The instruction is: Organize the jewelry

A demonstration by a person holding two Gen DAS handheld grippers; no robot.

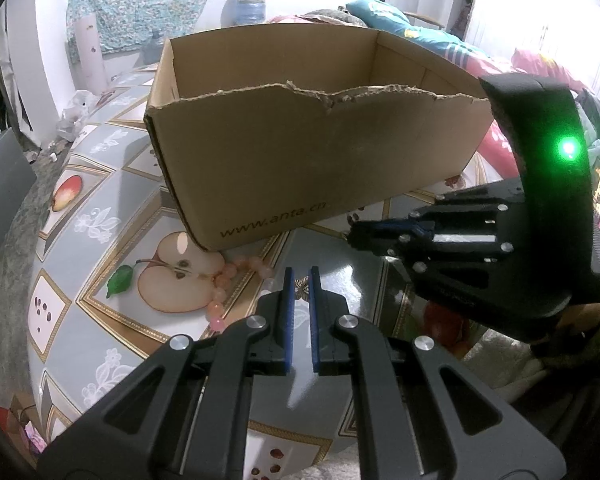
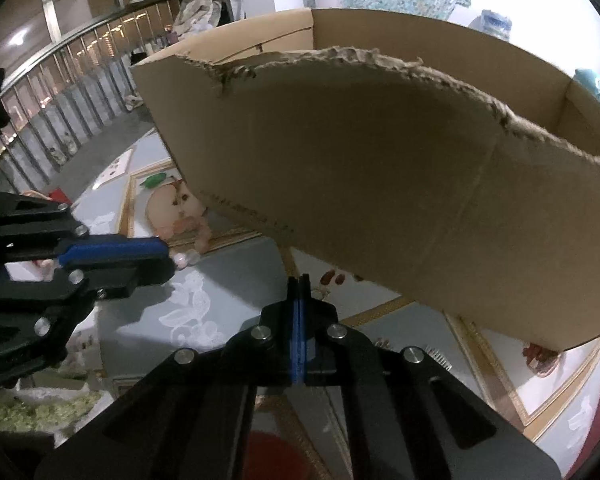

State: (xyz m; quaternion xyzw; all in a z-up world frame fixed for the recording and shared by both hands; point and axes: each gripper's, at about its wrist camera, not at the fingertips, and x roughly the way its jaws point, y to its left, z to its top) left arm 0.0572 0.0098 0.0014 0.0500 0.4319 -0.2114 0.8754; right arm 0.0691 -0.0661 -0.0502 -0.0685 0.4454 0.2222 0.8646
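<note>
A pink bead bracelet (image 1: pixel 225 280) lies on the tabletop by the near left corner of an open cardboard box (image 1: pixel 300 160). It also shows in the right wrist view (image 2: pixel 188 228). My left gripper (image 1: pixel 301 276) hovers just right of the bracelet, jaws a narrow gap apart and empty; a small ornament on the tabletop shows in the gap. It shows from the side in the right wrist view (image 2: pixel 166 252). My right gripper (image 2: pixel 299 280) is shut with nothing visible between the pads, low before the box's front wall (image 2: pixel 380 200). It appears at the right in the left wrist view (image 1: pixel 350 232).
The round table (image 1: pixel 100 200) carries a fruit-pattern cover and ends at the left. Bedding (image 1: pixel 540 80) lies behind the box at the right. A railing (image 2: pixel 60 92) runs beyond the table. A water bottle (image 1: pixel 250 4) stands far back.
</note>
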